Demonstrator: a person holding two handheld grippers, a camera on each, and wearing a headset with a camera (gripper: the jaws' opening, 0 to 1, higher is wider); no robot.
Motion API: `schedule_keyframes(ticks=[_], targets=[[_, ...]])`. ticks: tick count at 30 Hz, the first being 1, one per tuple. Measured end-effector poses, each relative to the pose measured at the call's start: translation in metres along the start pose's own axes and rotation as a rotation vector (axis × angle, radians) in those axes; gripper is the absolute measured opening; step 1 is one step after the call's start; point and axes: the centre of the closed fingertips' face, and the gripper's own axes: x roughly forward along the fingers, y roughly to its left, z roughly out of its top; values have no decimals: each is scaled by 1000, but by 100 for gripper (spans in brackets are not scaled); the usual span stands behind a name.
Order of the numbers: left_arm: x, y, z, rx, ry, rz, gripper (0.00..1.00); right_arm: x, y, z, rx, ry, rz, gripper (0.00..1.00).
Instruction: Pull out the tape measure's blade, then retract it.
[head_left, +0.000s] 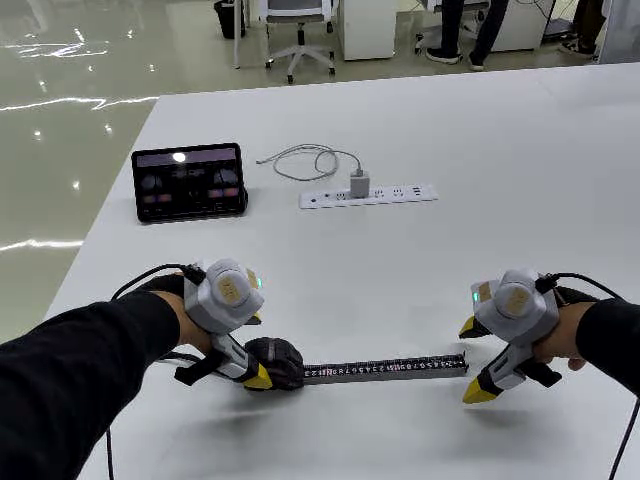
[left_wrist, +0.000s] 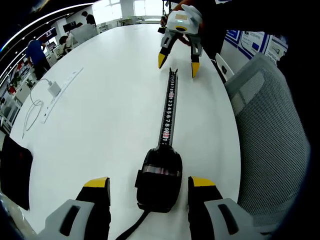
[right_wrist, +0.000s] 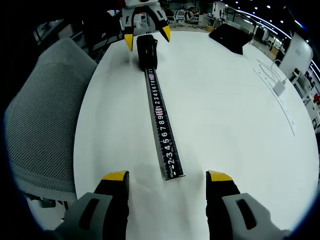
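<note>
A black tape measure case (head_left: 278, 362) lies on the white table (head_left: 400, 270) near the front edge. Its black blade (head_left: 385, 368) runs out flat to the right. My left gripper (head_left: 262, 350) is open and straddles the case (left_wrist: 160, 177), with a gap on each side of it. My right gripper (head_left: 472, 360) is open at the blade's free end (right_wrist: 172, 172), which lies between its yellow-tipped fingers without touching them. The blade (left_wrist: 170, 105) leads to the right gripper (left_wrist: 177, 55) in the left gripper view. The left gripper (right_wrist: 146, 37) stands around the case (right_wrist: 147, 52) in the right gripper view.
A black tablet (head_left: 190, 181) stands at the back left. A white power strip (head_left: 368, 195) with a charger and a coiled cable (head_left: 305, 160) lies mid-table. A grey mesh chair (left_wrist: 270, 130) (right_wrist: 45, 110) sits beside the near table edge. An office chair (head_left: 297, 30) stands beyond the table.
</note>
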Motion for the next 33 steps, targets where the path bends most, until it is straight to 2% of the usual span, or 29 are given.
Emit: schedule_keyframes(ticks=[2,4,7,11,12,14,15,16,17,22,24,27,30,31,32,33], targets=[[-2,-2,5,-11,-30,-5,65,-1,0,0,2,-2,0,58],[-4,-6,11,-77,-66,-18,75,-1,0,0,7,-3,-3,59],[-7,-4,13,-94,-75,-9,82,-1,0,1,27,-13,0,60],[-7,-9,6,-113,-79,-24,88,-2,0,2,47,-20,-17,64],[-7,-8,4,-124,-77,-17,89,-2,-2,3,55,-23,-30,67],[-7,-3,1,-149,-95,26,100,-3,-3,4,87,-39,-37,72],[-8,-3,-1,-147,-90,24,100,-4,-4,5,100,-48,-46,72],[-9,3,-2,-154,-106,56,100,-4,-5,5,106,-52,-60,73],[-10,4,-2,-160,-117,66,100,-4,-5,4,106,-56,-65,74],[-13,5,-10,-223,-150,98,100,-7,-6,-1,163,-70,-97,81],[-16,9,-14,-258,-157,129,100,-10,-10,-3,181,-90,-142,81],[-22,6,-6,-321,-244,124,100,-15,-13,-3,222,-139,-180,84],[-28,12,-11,-323,-263,175,100,-18,-13,-5,256,-173,-212,89],[-31,14,-10,-321,-290,189,100,-19,-11,-5,251,-183,-221,90],[-32,11,-9,-371,-325,175,100,-21,-10,-6,251,-191,-236,92],[-35,13,-14,-404,-327,191,100,-23,-10,-8,257,-197,-257,93]])
